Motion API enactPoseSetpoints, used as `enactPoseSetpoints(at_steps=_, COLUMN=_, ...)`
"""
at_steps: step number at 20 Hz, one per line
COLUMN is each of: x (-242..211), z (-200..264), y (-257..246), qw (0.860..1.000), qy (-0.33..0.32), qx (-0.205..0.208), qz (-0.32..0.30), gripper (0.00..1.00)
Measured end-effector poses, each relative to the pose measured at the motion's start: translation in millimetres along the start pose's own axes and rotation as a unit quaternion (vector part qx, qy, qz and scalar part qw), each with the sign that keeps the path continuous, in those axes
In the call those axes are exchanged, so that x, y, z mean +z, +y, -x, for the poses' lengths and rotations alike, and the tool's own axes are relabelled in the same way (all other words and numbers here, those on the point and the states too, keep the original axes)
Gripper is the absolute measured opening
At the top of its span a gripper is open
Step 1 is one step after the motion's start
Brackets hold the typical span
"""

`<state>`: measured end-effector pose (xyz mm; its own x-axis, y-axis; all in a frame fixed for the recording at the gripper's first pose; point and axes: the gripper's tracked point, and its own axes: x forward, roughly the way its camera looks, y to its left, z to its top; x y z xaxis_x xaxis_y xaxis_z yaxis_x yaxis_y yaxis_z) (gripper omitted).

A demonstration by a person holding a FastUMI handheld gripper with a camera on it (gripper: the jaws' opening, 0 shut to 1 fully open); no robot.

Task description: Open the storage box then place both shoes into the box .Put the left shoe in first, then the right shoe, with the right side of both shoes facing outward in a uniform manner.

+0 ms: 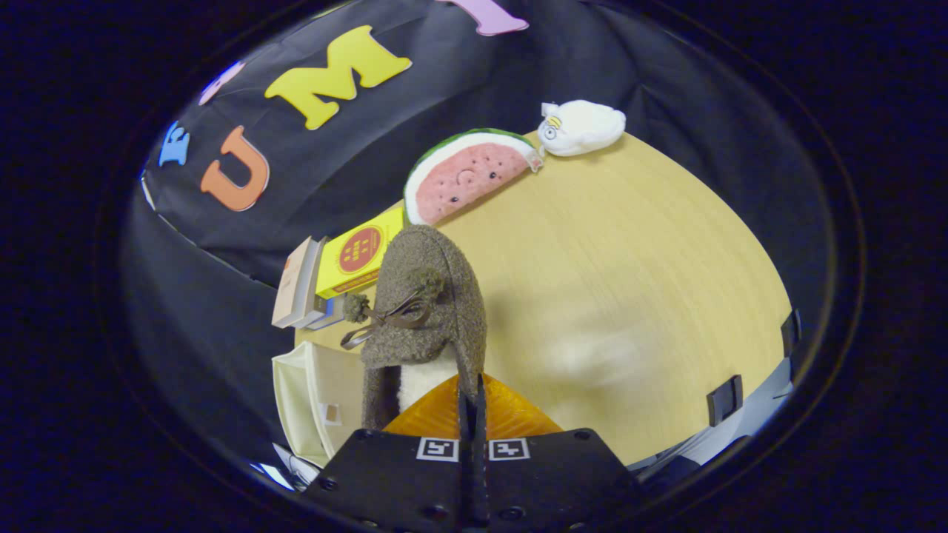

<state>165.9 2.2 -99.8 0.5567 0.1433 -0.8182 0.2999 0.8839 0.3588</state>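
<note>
Tool (472, 403) tilted sideways, fingers pinched together on a shoe's (426, 311) rim

A: Cam position?
B: Rides on gripper (472, 414), faces fwd along fingers, tilted, close above table (629, 296).
A: Far end?
B: Booth wall at 11 o'clock.

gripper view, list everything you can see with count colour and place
shoe: 1, fuzzy brown with a bow, pinched by its collar edge between the fingers, hanging over the table
storage box: 1, cream, beside the shoe at the table edge
books: a few, one yellow-covered, beyond the box
watermelon plush: 1, pink and green, at the far table edge
white plush: 1, white, next to the watermelon plush
table: 1, light wood
gripper: 1, fingers closed on the shoe's edge
</note>
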Motion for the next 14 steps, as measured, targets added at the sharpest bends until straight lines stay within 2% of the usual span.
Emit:
enactPoseSetpoints(at_steps=6, x=-38.3, z=18.6, y=102.7, qw=0.997, qy=0.002, qx=0.045, qz=0.055, gripper=0.00)
enactPoseSetpoints(at_steps=14, x=-98.7, z=-31.7, y=203.9, qw=0.994, qy=0.001, qx=0.055, qz=0.091, gripper=0.00)
